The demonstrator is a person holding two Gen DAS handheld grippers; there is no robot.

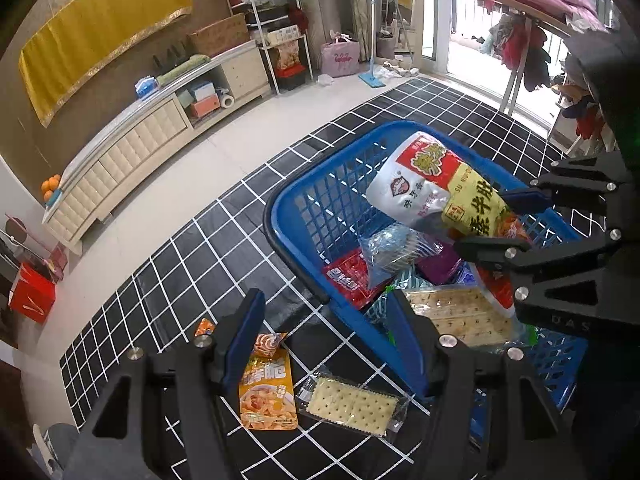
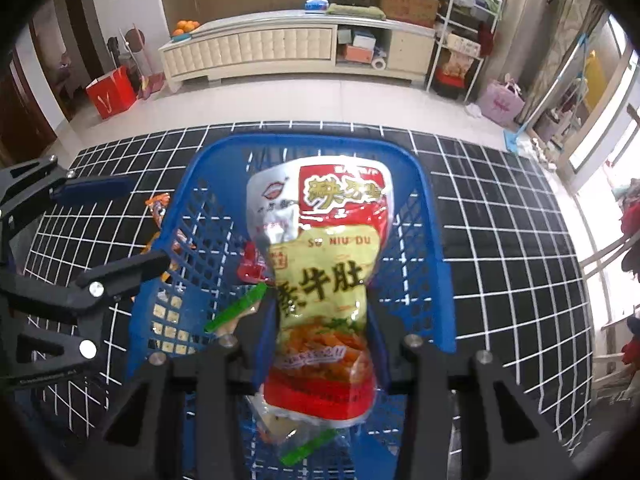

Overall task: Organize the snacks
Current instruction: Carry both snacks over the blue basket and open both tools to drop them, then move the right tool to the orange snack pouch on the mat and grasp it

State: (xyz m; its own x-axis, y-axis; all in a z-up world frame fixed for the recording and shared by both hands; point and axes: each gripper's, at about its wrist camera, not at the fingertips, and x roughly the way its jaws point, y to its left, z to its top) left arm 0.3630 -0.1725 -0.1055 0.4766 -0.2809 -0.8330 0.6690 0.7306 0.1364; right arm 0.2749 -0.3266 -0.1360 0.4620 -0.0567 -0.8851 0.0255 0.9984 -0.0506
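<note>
**Snack pouch held above basket**

While the left gripper [image 1: 324, 344] hovers with its fingers spread and nothing between them, an orange snack packet [image 1: 269, 390] lies on the grid mat [image 1: 168, 264] just ahead of its left finger. A clear-wrapped cracker pack [image 1: 352, 404] lies beside that packet, between the two fingers in view. To the right of this gripper stands the blue basket [image 1: 304, 208], holding assorted snacks. Further right, the right gripper [image 2: 322, 336] pinches the red-and-yellow snack pouch [image 2: 324, 264] at its lower half. The pouch extends forward from the fingers, suspended above the basket interior.
</note>
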